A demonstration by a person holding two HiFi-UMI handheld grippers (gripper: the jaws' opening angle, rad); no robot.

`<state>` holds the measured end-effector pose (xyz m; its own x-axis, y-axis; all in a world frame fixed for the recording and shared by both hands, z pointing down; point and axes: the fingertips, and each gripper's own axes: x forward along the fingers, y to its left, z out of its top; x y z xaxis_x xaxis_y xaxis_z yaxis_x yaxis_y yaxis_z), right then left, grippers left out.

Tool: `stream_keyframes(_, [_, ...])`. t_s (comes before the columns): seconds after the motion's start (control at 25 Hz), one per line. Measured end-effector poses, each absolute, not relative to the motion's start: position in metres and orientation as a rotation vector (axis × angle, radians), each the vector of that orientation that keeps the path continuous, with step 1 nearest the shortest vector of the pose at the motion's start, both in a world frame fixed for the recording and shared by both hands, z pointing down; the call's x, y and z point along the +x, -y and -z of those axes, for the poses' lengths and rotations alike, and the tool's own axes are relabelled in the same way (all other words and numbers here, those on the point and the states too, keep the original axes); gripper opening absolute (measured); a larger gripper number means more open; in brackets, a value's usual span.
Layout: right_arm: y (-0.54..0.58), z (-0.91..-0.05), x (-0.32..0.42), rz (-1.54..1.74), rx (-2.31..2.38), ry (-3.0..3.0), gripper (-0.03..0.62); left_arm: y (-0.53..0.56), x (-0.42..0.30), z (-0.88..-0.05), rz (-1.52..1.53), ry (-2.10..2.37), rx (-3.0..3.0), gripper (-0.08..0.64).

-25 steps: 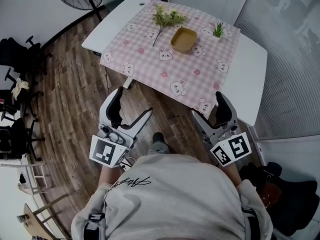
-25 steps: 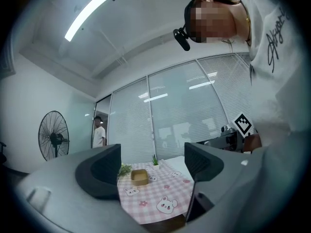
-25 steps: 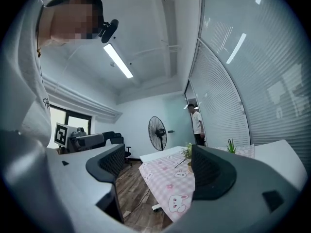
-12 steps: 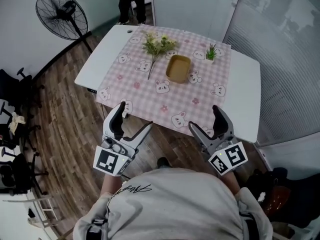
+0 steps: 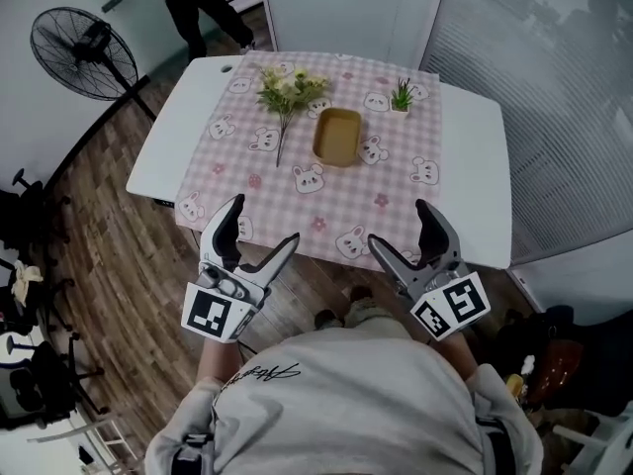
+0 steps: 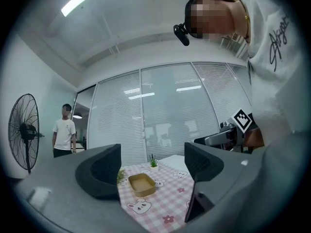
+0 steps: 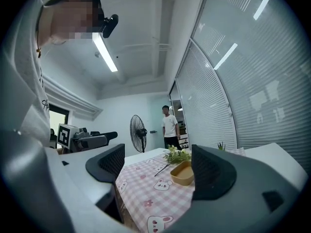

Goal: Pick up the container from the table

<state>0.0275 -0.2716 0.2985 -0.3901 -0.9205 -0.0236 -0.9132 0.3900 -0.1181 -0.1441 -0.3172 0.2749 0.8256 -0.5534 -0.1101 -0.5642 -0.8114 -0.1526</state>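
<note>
A tan rectangular container (image 5: 337, 136) lies empty on the pink checked cloth (image 5: 297, 206) in the middle of the white table (image 5: 475, 166). It also shows far off between the jaws in the left gripper view, container (image 6: 141, 184), and in the right gripper view, container (image 7: 183, 173). My left gripper (image 5: 259, 234) and right gripper (image 5: 404, 231) both hang open and empty in the air at the table's near edge, well short of the container.
A flower sprig (image 5: 287, 92) lies left of the container and a small potted plant (image 5: 402, 96) stands at its far right. A standing fan (image 5: 84, 40) is left of the table. A person (image 5: 203, 3) stands beyond the table's far end. Office chairs (image 5: 30, 295) line the left.
The view has moved forward toward the table. The container now sits lower and nearer in the head view. Both grippers stay open and have come up to the table's near edge.
</note>
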Motion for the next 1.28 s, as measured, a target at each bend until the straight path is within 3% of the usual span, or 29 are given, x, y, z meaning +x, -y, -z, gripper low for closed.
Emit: stream_keyframes(1.28, [0.418,-0.384,0.060,0.228,-1.659,-2.806,0.426,0.460,-0.058,-0.361,0.201,-0.750,-2.921,0.393])
